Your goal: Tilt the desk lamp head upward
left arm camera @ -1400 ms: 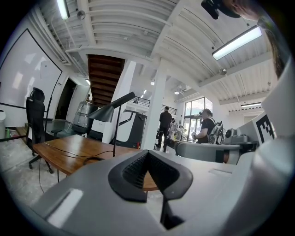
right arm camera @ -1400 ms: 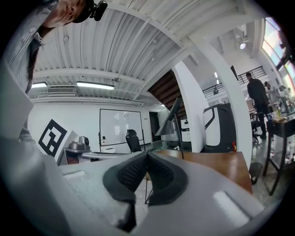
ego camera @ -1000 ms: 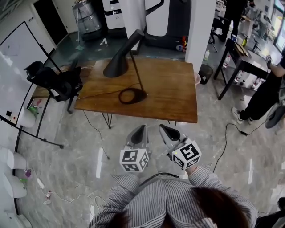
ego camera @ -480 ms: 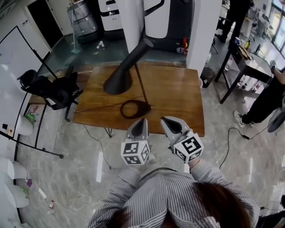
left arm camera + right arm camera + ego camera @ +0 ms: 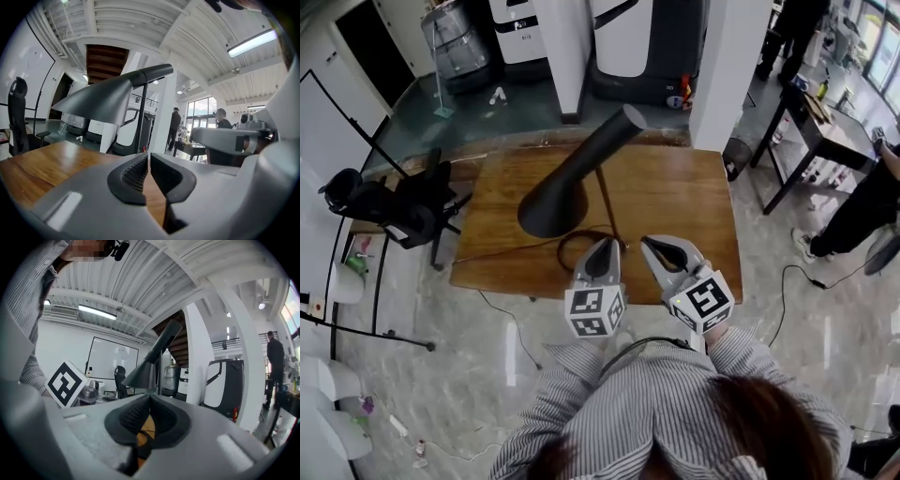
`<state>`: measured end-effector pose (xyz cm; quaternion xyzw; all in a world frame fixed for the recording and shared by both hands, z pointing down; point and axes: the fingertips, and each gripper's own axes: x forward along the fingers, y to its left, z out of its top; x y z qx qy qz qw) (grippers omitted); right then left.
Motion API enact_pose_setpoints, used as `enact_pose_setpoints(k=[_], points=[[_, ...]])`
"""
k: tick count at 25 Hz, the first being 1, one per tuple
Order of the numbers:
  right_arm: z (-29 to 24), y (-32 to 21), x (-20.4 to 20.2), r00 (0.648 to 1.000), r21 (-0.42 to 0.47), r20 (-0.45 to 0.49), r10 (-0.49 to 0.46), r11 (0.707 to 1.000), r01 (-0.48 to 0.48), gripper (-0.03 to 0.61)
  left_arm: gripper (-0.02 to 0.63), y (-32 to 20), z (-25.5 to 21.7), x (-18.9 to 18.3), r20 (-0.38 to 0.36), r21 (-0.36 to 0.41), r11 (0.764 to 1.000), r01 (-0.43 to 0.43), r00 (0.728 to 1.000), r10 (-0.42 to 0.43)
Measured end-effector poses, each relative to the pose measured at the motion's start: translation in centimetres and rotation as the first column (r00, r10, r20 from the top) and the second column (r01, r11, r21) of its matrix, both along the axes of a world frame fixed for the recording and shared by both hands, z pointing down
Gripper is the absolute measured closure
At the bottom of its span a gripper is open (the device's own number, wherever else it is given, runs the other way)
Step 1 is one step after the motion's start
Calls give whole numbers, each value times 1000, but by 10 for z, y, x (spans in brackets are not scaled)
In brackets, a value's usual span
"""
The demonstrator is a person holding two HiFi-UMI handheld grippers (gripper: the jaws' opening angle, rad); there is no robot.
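From where I stand, the likeliest trouble is the lamp going over rather than its head tilting: the desk lamp (image 5: pixel 575 178) rises on one thin stem (image 5: pixel 607 199) from a flat ring base (image 5: pixel 574 242), and that base sits close to the near edge of the wooden table (image 5: pixel 680 202). A push on the head that is too low or too far sideways could slide or tip the whole lamp. Both sets of jaws are pressed together with nothing between them, on the left gripper (image 5: pixel 604 244) and on the right gripper (image 5: pixel 652 244) alike. As they stand they could only nudge, and I would expect a smooth cone to slip off closed tips unless one opens to pinch the rim or one steadies the base. The thin cord (image 5: pixel 502 249) running off towards the left of the table might also snag. The lamp stands mid-frame in the head view, just beyond the gripper tips. Its head is a dark matte cone, narrow end up towards the upper right and wide mouth drooping to the lower left over the wood. In the left gripper view the shade (image 5: pixel 96 101) looms at upper left above the closed left gripper (image 5: pixel 148 161).
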<state>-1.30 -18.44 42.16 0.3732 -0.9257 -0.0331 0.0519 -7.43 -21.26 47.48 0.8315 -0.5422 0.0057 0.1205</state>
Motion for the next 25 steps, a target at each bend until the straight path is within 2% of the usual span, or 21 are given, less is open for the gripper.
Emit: enact_pose_setpoints(k=[3, 6, 12, 17, 20, 23, 25], points=[[-3, -10, -1, 996, 29, -84, -5, 1000, 8, 575, 600, -17, 4, 1, 3, -6, 1000, 12, 1000, -12], [-12, -19, -1, 992, 69, -124, -22, 997, 30, 575, 577, -30, 8, 6, 5, -12, 999, 30, 1000, -30], [-22, -35, 0, 991, 78, -122, -57, 995, 67, 575, 545, -49, 14, 5, 6, -30, 996, 80, 997, -80], [-26, -41, 0, 980, 116, -182, -84, 988, 106, 575, 545, -60, 20, 2, -6, -41, 993, 113, 994, -113], [-43, -44, -3, 951, 198, -293, -96, 967, 159, 561, 545, -66, 18, 0, -6, -35, 992, 122, 992, -123], [-77, -49, -6, 911, 324, -410, -55, 924, 201, 552, 545, -71, 16, 1, 1, -27, 992, 121, 993, -121], [-101, -52, -7, 899, 382, -437, -35, 897, 221, 541, 545, -72, 17, 2, 1, -28, 992, 121, 993, -121]])
